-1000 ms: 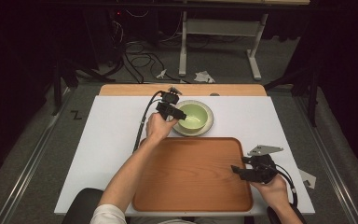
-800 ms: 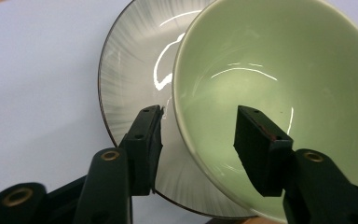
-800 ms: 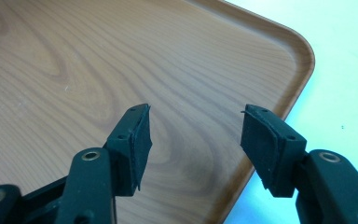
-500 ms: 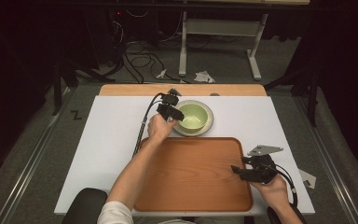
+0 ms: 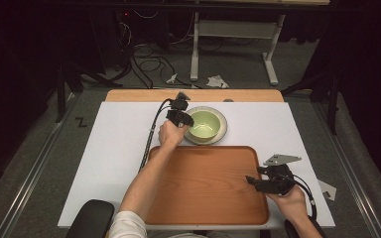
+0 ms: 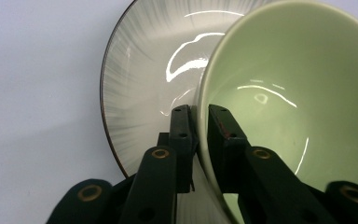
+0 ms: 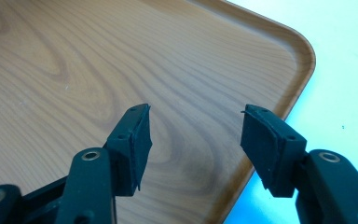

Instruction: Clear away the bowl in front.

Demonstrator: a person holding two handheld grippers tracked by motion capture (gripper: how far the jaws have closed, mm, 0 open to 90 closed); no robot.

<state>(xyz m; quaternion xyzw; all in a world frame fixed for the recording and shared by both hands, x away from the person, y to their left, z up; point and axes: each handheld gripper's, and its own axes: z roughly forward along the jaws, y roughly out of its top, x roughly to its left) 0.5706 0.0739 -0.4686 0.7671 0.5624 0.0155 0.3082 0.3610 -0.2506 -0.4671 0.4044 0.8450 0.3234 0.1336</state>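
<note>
A pale green bowl [image 5: 206,124] stands in a grey streaked plate [image 5: 222,133] on the white table, just beyond the wooden tray [image 5: 203,183]. My left gripper [image 5: 186,120] is at the bowl's left side. In the left gripper view its jaws have just been closing and now pinch the bowl's [image 6: 298,93] rim, one pad inside and one outside, over the plate [image 6: 144,79]; the left gripper [image 6: 199,116] is shut on it. My right gripper [image 5: 252,182] hovers over the tray's right edge. The right gripper [image 7: 196,126] is open and holds nothing above the tray [image 7: 74,60].
A white sheet [image 5: 114,148] covers the table, with a wooden strip [image 5: 193,95] along the far edge. The left gripper's cable [image 5: 151,136] trails across the sheet. A black chair arm [image 5: 92,218] sits at the near left. Cables and paper scraps lie on the floor beyond.
</note>
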